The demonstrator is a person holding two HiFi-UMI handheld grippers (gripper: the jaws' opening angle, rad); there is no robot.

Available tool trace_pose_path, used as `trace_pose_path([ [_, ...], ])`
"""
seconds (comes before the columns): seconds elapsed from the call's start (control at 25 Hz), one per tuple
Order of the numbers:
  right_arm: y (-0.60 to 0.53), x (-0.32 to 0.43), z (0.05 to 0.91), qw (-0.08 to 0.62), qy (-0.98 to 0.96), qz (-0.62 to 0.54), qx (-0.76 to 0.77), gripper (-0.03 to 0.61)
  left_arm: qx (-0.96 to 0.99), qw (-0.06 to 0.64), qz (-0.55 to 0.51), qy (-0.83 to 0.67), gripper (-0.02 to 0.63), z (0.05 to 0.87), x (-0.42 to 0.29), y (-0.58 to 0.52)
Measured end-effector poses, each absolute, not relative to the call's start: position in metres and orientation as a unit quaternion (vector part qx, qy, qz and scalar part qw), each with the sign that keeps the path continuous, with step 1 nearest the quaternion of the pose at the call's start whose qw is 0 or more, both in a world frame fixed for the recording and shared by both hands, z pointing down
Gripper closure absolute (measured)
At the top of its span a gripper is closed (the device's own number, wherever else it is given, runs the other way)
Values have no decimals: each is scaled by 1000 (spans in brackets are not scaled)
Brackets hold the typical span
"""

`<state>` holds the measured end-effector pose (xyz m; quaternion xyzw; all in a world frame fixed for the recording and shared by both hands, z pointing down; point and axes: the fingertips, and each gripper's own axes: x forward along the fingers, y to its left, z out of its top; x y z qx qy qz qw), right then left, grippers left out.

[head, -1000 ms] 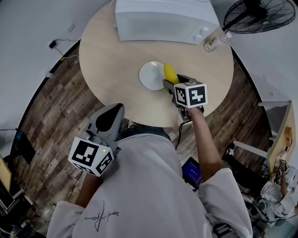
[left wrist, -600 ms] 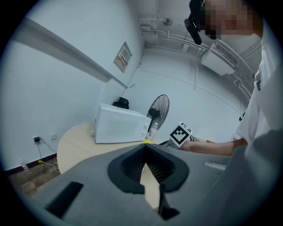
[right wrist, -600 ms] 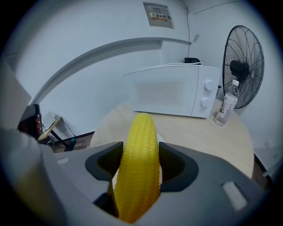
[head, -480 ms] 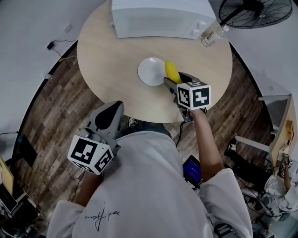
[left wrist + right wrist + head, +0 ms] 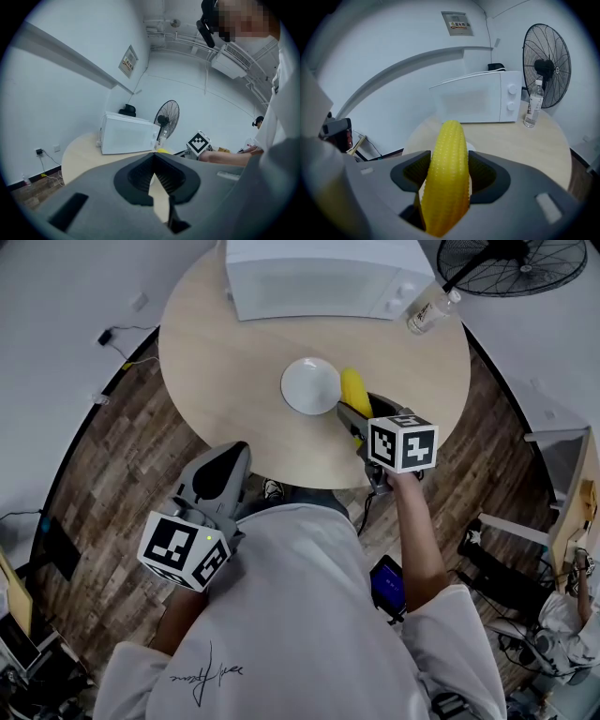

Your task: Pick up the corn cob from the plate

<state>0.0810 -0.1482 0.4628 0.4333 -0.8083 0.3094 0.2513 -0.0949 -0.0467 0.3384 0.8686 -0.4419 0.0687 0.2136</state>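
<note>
Right gripper (image 5: 447,190) jaws pinch the corn cob (image 5: 449,159) mid-length — looks stiff, light, bumpy, decent grip; left gripper (image 5: 152,161) closed, empty.

Your right gripper (image 5: 360,409), clamped on the corn cob (image 5: 354,388), has drifted toward 4 o'clock in the head view. The cob, which overlapped the plate (image 5: 305,390) 1 second ago, now sits just outside its 3 o'clock rim.
</note>
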Motion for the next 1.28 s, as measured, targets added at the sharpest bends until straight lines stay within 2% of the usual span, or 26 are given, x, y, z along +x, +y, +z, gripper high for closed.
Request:
trace_pose_path([
  [1.28, -87, 110, 428, 144, -798, 331, 483, 313, 850, 225, 87, -468, 621, 353, -106, -48],
])
